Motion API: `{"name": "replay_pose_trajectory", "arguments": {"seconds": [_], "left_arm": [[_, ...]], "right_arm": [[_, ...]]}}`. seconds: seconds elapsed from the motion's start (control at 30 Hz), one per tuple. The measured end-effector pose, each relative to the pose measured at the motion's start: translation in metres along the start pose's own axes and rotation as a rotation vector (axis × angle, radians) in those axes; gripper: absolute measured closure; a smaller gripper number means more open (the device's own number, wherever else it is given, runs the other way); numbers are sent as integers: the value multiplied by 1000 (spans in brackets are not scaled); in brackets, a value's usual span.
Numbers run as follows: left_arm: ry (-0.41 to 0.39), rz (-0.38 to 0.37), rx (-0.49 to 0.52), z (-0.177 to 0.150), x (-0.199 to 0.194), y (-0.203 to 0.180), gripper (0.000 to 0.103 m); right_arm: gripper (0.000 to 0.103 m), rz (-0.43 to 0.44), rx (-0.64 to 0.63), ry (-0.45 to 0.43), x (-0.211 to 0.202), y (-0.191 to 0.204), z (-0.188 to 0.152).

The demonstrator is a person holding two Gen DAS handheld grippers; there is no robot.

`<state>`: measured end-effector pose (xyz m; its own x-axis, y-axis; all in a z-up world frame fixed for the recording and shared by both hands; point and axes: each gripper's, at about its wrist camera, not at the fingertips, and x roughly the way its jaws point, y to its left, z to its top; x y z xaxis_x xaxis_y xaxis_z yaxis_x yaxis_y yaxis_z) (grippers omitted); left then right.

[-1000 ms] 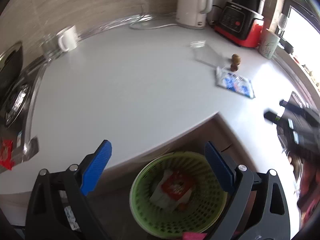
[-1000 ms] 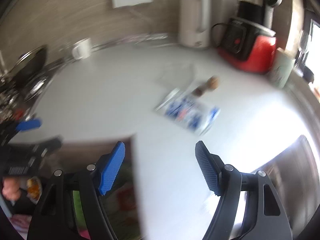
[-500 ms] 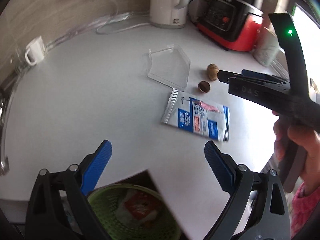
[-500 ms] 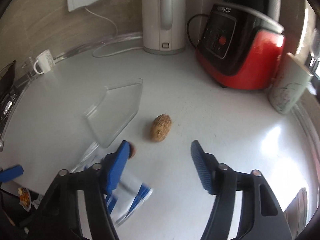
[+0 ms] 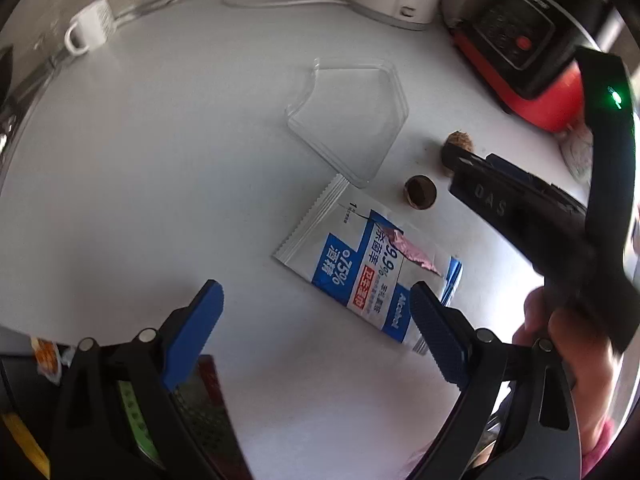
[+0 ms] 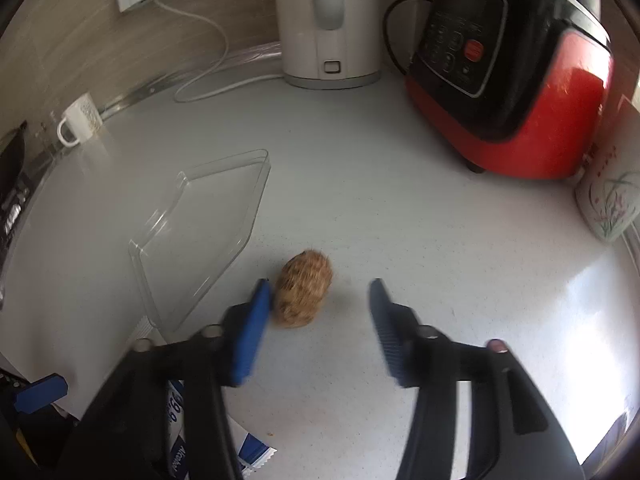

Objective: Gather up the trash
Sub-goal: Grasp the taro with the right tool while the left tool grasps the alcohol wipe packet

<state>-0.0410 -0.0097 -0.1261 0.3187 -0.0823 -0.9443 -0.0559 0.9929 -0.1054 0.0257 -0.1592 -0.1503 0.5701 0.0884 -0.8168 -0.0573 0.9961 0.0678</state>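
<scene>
On the white counter lie a blue-and-white wipes packet, a clear plastic lid, a brown walnut half and a brown walnut shell. My right gripper is open around the walnut shell, with its left finger touching it. It shows from the side in the left wrist view. My left gripper is open and empty, just in front of the wipes packet. The lid lies left of the walnut shell.
A white kettle and a red-and-black cooker stand at the back. A floral cup stands at right, a white mug at left. A green basket sits below the counter edge.
Both grippers moved forward over the counter, away from the basket. My right gripper came down around the walnut shell. My left gripper closed in on the wipes packet.
</scene>
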Motion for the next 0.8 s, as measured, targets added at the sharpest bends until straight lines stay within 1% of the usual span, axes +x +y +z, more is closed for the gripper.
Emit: {"name": "replay_pose_trajectory", "arguments": {"seconds": [0.03,0.07,0.23,0.37,0.53,0.57,0.7,0.8], "left_arm": [[10,2,-17,1,1,0,13],[24,2,-37,2,3,0,13],[56,-5,-113,4,8,1,13],[84,-7,-183,8,11,-2,13],[134,0,-319,18,20,-11,13],[138,2,-334,19,21,-13,13],[167,50,-352,22,31,-29,13],[156,102,-338,21,34,-38,13]], "right_arm": [[75,-5,-13,4,1,2,0],[77,-7,-19,11,3,1,0],[77,30,9,12,2,-8,-1],[77,35,37,-10,-8,-22,-2],[77,31,72,-44,-22,-44,-3],[77,32,76,-50,-24,-47,-3],[77,27,82,-64,-28,-56,-7],[77,32,87,-70,-31,-62,-10]]}}
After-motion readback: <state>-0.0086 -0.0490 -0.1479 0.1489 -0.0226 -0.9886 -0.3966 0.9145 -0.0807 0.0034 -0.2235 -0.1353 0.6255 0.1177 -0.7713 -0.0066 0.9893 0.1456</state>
